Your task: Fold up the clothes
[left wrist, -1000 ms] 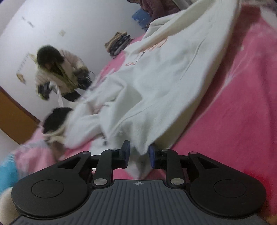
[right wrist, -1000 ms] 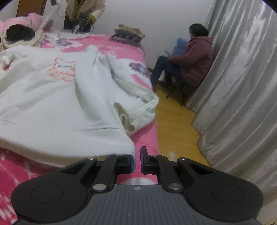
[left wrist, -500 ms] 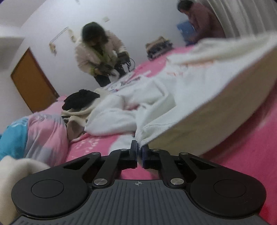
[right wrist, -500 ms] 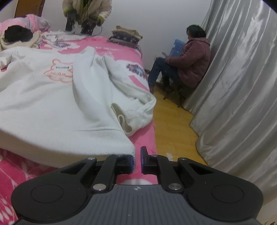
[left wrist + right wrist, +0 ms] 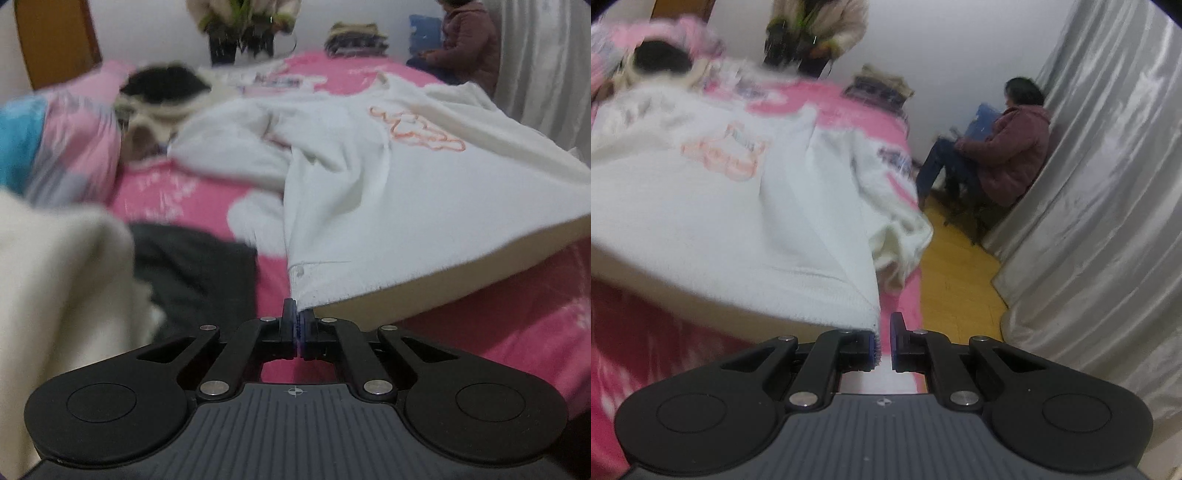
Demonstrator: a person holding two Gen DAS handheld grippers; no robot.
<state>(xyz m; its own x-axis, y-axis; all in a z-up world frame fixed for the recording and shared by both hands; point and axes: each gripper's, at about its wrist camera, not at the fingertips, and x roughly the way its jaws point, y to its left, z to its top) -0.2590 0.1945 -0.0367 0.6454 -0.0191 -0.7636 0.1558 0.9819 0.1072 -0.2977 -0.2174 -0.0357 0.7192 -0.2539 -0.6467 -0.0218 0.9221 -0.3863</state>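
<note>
Left fingers (image 5: 298, 325) have closed on the white garment's (image 5: 406, 206) hem; right fingers' (image 5: 884, 341) grip half-hidden.

right gripper (image 5: 884, 341) pinching white sweatshirt (image 5: 738, 206) hem above pink bed (image 5: 635, 332)

Light: dim, flat and cool indoors; source not visible.
Shadows: soft, under the lifted hem of the white garment (image 5: 424, 206).
Glare: pale sheen ran down the folds of the curtain (image 5: 1108, 192).
Blur: motion smear over the bed (image 5: 517, 325) and both background people; gripper bodies stayed sharp.
Distortion: fisheye bending, dark corners.
</note>
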